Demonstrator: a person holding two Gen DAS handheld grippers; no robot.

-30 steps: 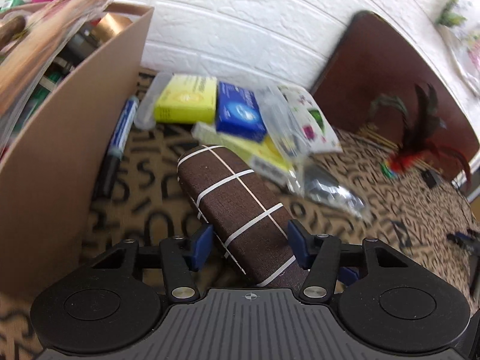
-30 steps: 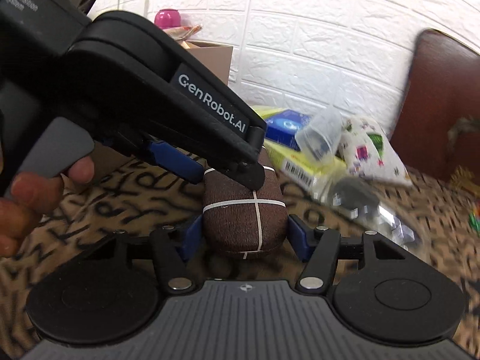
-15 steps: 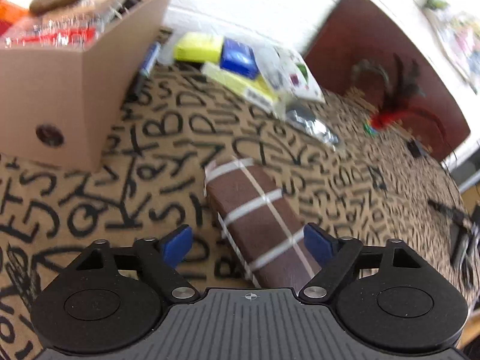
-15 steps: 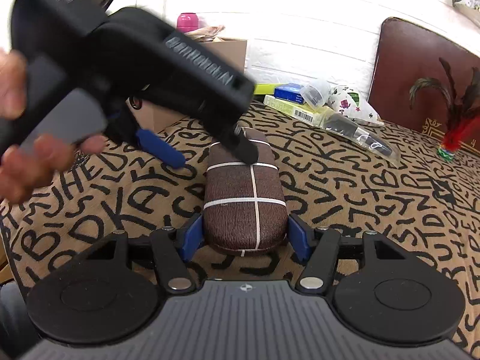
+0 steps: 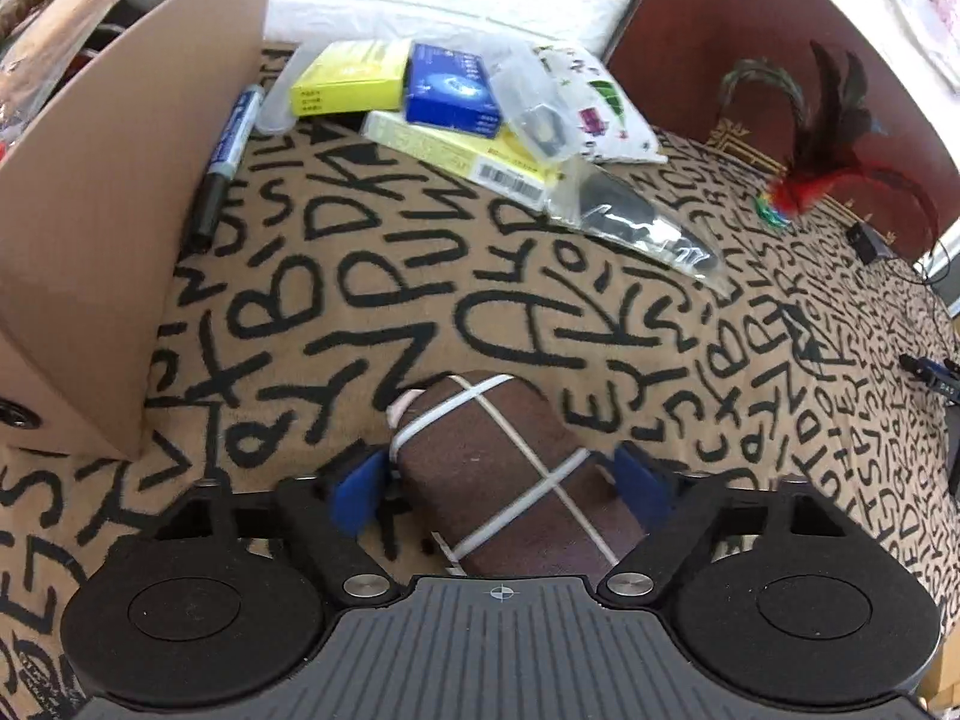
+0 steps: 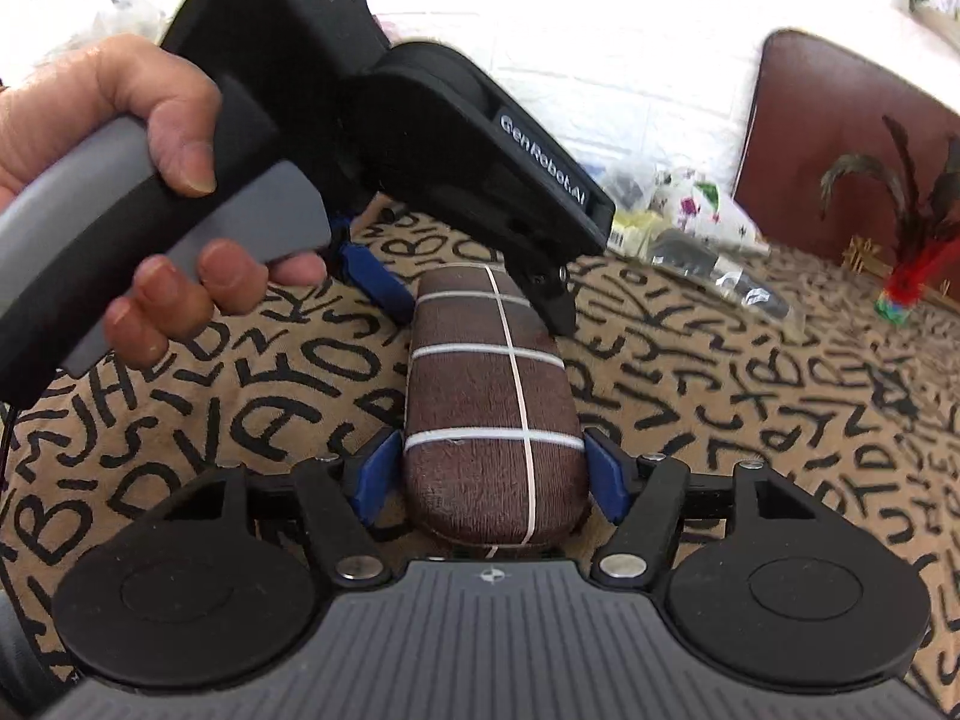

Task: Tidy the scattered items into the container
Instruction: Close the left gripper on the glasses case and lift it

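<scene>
A brown case with white lines (image 5: 504, 468) sits between both grippers over the lettered cloth. My right gripper (image 6: 489, 477) is shut on its near end (image 6: 495, 420). My left gripper (image 5: 504, 486) straddles the far end with its blue pads (image 5: 354, 489) apart from the case sides, so it is open. The left gripper body (image 6: 420, 120) and the hand holding it fill the upper left of the right wrist view. The cardboard box (image 5: 120, 150), stuffed with items, stands at the left.
Beyond the case lie a yellow box (image 5: 348, 81), a blue box (image 5: 450, 90), a long pale yellow box (image 5: 456, 153), clear bagged items (image 5: 636, 216) and a printed pouch (image 5: 600, 114). A marker (image 5: 225, 162) lies along the box. A feather toy (image 5: 804, 186) is at the right.
The left gripper opened off the case, pulled back, and has now moved forward over the case's end again. The right gripper stays shut on the case.
</scene>
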